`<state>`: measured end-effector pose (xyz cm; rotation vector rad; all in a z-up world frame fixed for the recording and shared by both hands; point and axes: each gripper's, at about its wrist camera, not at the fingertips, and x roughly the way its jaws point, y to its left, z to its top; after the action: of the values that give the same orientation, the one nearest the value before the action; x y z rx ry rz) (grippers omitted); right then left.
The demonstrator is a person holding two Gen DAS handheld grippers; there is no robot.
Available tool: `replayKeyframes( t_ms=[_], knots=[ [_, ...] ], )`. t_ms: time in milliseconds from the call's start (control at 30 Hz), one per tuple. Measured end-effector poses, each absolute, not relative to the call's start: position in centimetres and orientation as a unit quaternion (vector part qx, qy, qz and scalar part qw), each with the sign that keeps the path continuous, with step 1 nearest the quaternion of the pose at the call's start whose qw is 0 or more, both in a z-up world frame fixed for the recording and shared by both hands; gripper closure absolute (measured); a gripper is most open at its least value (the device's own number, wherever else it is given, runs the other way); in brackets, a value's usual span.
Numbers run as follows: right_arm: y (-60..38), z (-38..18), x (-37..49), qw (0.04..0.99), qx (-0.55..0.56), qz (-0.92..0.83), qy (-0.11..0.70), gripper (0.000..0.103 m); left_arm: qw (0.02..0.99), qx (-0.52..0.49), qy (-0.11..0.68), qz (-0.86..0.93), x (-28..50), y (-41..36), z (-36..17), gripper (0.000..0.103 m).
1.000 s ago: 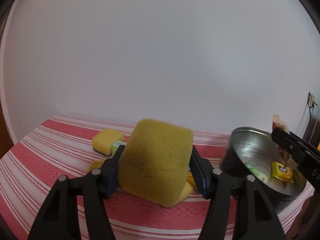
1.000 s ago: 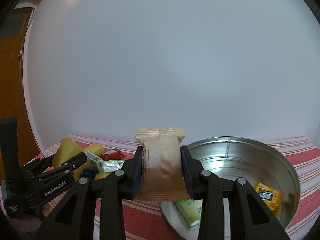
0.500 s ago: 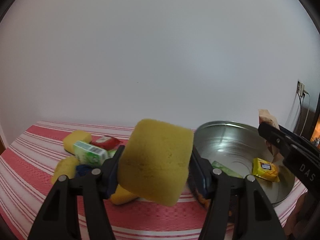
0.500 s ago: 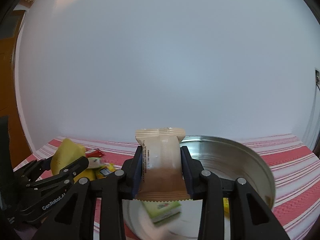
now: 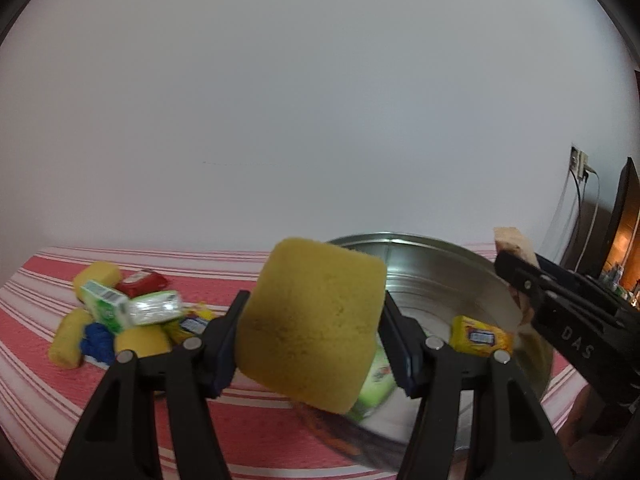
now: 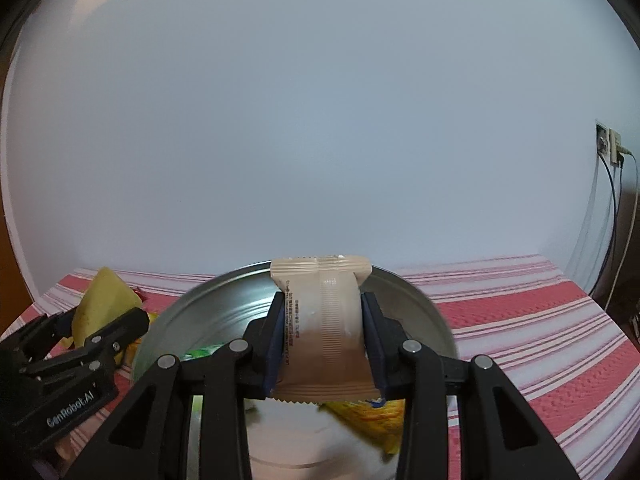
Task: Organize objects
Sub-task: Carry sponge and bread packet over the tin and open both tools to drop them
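Both your grippers hold things over the metal bowl.
Your left gripper squeezes the yellow sponge. Your right gripper squeezes the tan packet.

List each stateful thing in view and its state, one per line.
left gripper: shut on the yellow sponge
right gripper: shut on the beige snack packet
metal basin: holds a yellow packet and a green packet
green box: on the pile, outside the basin
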<state>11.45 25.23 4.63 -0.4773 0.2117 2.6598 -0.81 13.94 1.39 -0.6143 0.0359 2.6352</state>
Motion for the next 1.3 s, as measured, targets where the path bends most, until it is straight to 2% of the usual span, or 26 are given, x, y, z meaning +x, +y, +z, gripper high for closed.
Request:
replayKeyframes(
  t_ms=[300, 700, 767, 967, 1000, 1033, 1100, 1167, 1300],
  knots=[
    [26.7, 5.2, 11.4, 0.217, -0.199, 0.950, 0.105, 0.064, 0.226, -0.238, 0.028, 0.944, -0.5, 17.6, 0.9, 0.041],
    [27.7, 4.3, 9.8, 0.210, -0.233, 0.941, 0.125, 0.064, 0.230, -0.240, 0.055, 0.942, 0.1, 18.6, 0.2, 0.041],
    [31.8, 2.9, 8.4, 0.208, -0.237, 0.940, 0.132, 0.064, 0.229, -0.241, 0.057, 0.941, 0.0, 18.7, 0.1, 0.041],
    [33.3, 1.8, 8.0, 0.187, -0.242, 0.939, 0.159, 0.058, 0.219, -0.244, 0.059, 0.943, -0.5, 18.6, -0.2, 0.039],
    [33.3, 2.0, 8.2, 0.183, -0.235, 0.940, 0.164, 0.050, 0.217, -0.241, 0.059, 0.944, -0.5, 18.5, -0.1, 0.038],
    [33.2, 2.2, 8.3, 0.180, -0.227, 0.942, 0.168, 0.035, 0.217, -0.240, 0.059, 0.944, -0.4, 18.5, -0.1, 0.033],
    [33.4, 2.6, 9.0, 0.180, -0.203, 0.946, 0.175, 0.021, 0.219, -0.235, 0.057, 0.945, -0.2, 18.4, 0.0, 0.022],
    [33.3, 2.8, 9.2, 0.184, -0.187, 0.950, 0.171, 0.021, 0.219, -0.229, 0.053, 0.947, 0.0, 18.2, 0.2, 0.005],
    [32.2, 3.3, 9.6, 0.196, -0.177, 0.950, 0.164, 0.021, 0.216, -0.201, 0.044, 0.955, 0.8, 17.9, 0.8, 0.000]
  ],
)
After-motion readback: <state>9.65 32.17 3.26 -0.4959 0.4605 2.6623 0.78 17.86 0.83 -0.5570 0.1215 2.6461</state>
